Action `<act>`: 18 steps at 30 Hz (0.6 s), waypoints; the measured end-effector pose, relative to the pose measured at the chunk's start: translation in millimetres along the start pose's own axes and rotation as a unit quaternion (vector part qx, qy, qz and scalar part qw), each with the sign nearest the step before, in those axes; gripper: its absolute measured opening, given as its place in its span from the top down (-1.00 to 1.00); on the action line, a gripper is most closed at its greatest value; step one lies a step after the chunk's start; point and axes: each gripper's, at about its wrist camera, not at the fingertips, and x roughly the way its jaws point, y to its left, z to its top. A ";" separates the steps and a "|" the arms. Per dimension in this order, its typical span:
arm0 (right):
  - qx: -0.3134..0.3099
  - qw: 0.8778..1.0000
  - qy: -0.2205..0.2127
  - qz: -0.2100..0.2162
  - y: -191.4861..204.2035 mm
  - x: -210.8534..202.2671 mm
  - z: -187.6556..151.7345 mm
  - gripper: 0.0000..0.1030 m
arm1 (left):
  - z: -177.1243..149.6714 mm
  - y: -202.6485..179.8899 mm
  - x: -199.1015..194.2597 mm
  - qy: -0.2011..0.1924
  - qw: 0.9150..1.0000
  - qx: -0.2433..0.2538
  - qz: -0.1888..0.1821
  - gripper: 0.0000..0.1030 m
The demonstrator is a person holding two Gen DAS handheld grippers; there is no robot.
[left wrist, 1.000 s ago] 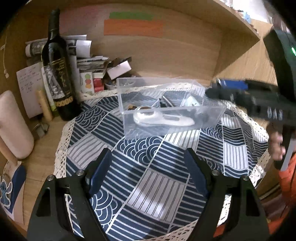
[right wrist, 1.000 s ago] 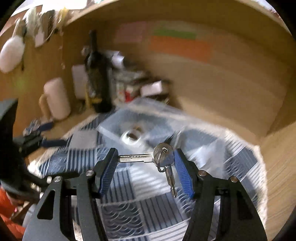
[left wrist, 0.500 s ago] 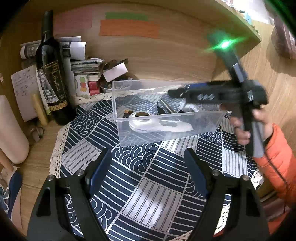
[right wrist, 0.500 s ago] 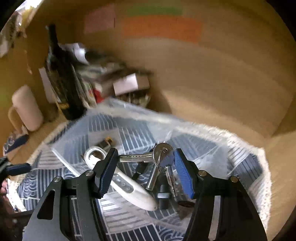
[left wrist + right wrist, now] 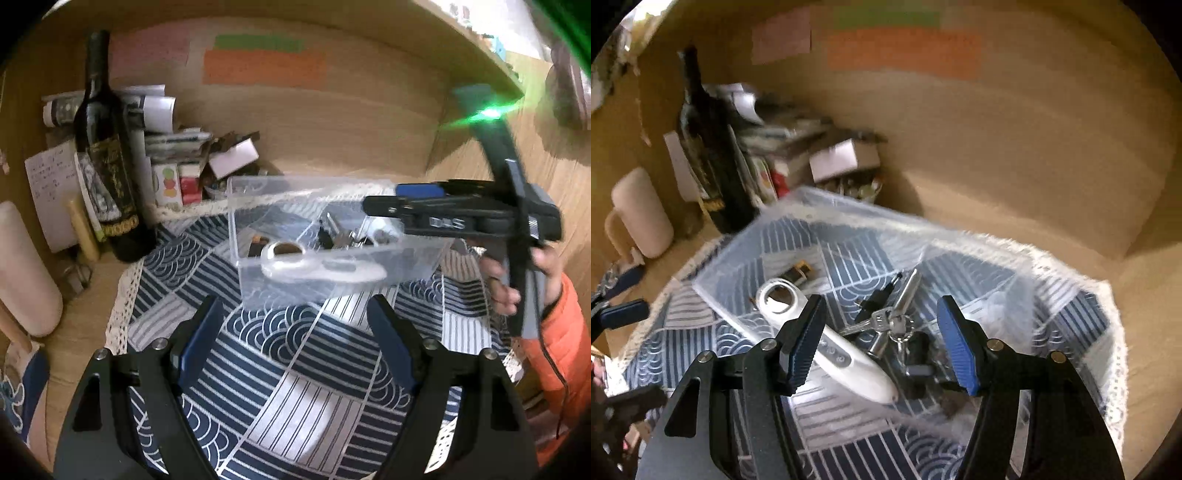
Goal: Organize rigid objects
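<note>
A clear plastic box (image 5: 258,291) stands on the blue patterned cloth (image 5: 295,369). It holds a white handheld device (image 5: 849,362), a bunch of silver keys (image 5: 890,323), a small battery (image 5: 799,273) and dark small parts. My right gripper (image 5: 882,343) is open and empty, above the box with the keys lying loose below it. In the left wrist view it (image 5: 380,203) reaches over the box's right side. My left gripper (image 5: 295,339) is open and empty over the cloth in front of the box.
A dark wine bottle (image 5: 110,166) stands at the back left beside papers and small cartons (image 5: 177,181). A pale cylinder (image 5: 22,273) is at the left. A wooden wall (image 5: 332,129) closes the back; a wooden panel stands on the right.
My right gripper carried the keys over the box, opened, and the keys now lie inside. The left gripper has stayed open in front of the box.
</note>
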 end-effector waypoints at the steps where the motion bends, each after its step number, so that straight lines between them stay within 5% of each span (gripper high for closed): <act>1: 0.003 1.000 -0.012 -0.001 -1.0 -11.7 -0.9 -0.16 | 2.3 -1.8 -1.7 -0.005 1.000 0.002 0.000 -0.56; 12: 0.031 0.989 -0.141 -0.032 1.1 -113.0 -27.9 -0.57 | 25.8 -30.1 -32.2 -0.074 0.997 0.023 -0.006 -0.57; 18: 0.054 0.983 -0.171 -0.035 0.1 -136.3 -41.3 -0.69 | 31.1 -44.7 -54.4 -0.120 0.992 0.025 0.000 -0.73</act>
